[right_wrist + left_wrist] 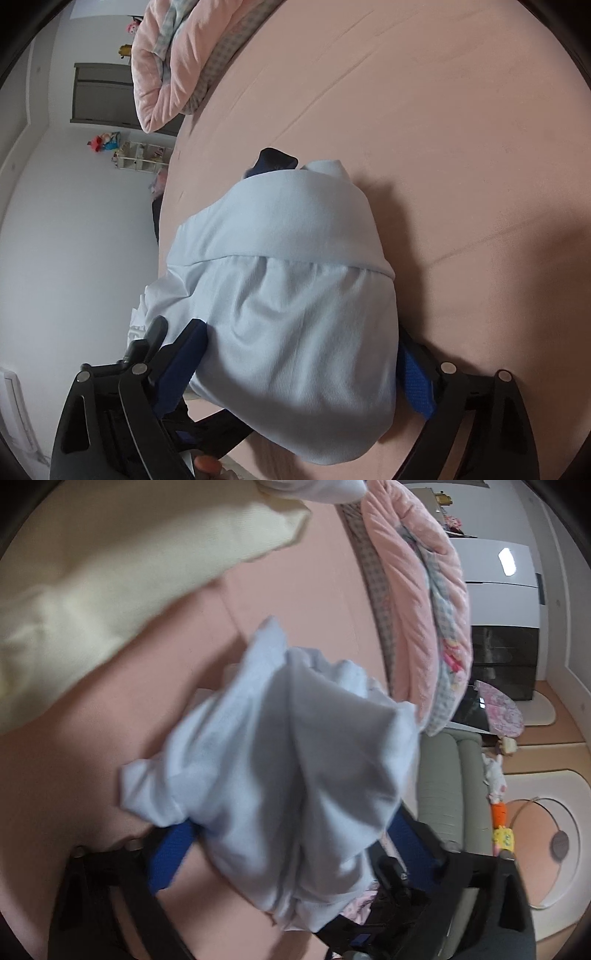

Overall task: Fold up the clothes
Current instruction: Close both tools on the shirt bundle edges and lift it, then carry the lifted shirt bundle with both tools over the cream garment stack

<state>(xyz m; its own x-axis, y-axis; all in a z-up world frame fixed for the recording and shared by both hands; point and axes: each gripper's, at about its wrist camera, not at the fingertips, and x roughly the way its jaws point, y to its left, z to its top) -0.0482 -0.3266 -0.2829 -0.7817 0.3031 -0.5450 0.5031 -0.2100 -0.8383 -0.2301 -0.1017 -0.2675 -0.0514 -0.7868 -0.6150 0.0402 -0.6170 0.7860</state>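
A light blue garment (280,760) is bunched up over the pink bed sheet (303,590) and drapes across my left gripper (288,812), hiding its fingertips. Its blue pads (173,853) stand wide apart on either side of the cloth, so it is open. In the right wrist view the same light blue garment (288,295) covers my right gripper (295,332), whose blue pads (417,384) are also spread wide. A dark finger tip (275,160) of the other gripper pokes out beyond the garment's far edge.
A cream garment (110,572) lies on the bed at the upper left. A folded pink blanket (417,602) sits along the bed's edge. Beyond it are a grey-green sofa (443,782), toys on the floor (498,812) and a grey door (99,92).
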